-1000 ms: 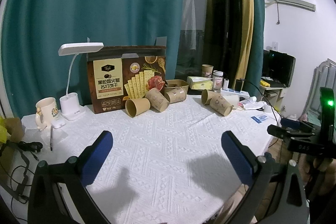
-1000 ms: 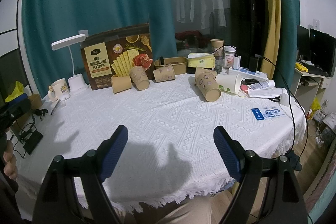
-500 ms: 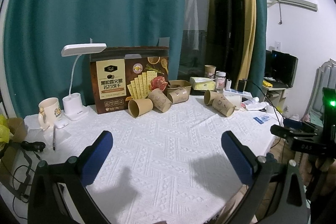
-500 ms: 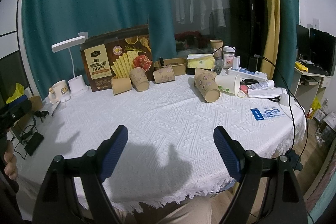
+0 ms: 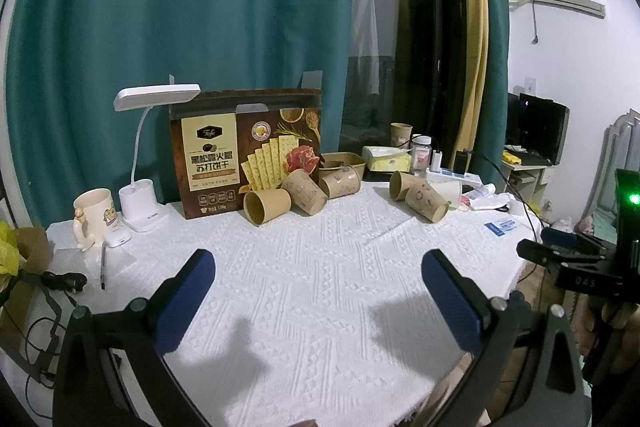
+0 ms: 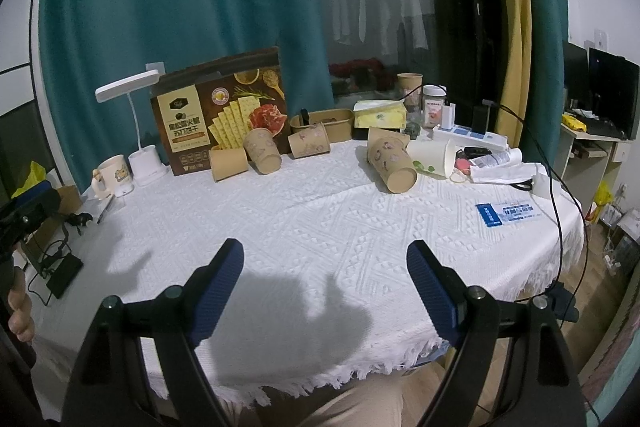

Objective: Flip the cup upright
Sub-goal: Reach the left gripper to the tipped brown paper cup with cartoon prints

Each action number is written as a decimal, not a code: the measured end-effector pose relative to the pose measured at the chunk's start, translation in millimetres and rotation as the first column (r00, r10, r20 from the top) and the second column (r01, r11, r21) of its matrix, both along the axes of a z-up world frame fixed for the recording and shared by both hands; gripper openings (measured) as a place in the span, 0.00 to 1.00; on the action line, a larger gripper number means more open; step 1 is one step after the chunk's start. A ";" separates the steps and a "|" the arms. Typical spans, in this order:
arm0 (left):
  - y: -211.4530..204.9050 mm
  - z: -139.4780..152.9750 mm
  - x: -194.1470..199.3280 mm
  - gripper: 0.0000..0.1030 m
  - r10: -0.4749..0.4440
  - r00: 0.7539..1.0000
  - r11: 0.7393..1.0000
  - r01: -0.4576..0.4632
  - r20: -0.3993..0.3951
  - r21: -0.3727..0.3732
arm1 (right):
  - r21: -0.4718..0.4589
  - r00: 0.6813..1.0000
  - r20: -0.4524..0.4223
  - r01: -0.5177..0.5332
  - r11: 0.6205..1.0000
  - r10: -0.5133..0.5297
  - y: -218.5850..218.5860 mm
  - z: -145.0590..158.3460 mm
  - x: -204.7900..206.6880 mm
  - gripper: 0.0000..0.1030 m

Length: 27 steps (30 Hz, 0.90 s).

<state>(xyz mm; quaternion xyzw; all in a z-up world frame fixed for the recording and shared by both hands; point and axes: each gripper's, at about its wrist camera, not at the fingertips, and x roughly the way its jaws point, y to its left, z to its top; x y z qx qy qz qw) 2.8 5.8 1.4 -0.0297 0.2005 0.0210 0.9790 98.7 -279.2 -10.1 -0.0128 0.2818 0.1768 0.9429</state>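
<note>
We wait at the near edge, nothing picked up yet

Our left gripper point(image 5: 316, 267) and right gripper point(image 6: 325, 259) hover with jaws spread wide and empty; the paper cups point(image 6: 392, 163) lie tipped on their sides at the far end of the worktop point(image 6: 320, 227), well apart from us, so we judge a reach comes first

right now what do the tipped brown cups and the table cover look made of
Tipped brown cups: likely kraft paper, matte brown with printed doodles and thin rolled rims. Table cover: seemingly woven white cotton, with a raised geometric weave and fringed edge.
</note>
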 end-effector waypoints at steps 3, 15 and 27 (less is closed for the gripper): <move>-3.2 1.1 9.3 1.00 -0.004 1.000 1.000 0.004 -0.012 -0.003 | 0.006 1.000 -0.008 0.007 1.000 -0.007 -1.8 -5.0 6.3 0.80; -41.7 -36.2 115.0 1.00 -0.123 0.971 0.992 0.113 -0.204 -0.060 | -0.030 0.988 -0.098 0.121 0.992 -0.123 -45.3 -37.3 81.5 0.80; -120.4 -82.9 272.4 1.00 -0.268 0.900 0.958 0.212 -0.344 -0.192 | -0.008 0.966 -0.141 0.219 0.976 -0.218 -122.7 -70.2 166.8 0.80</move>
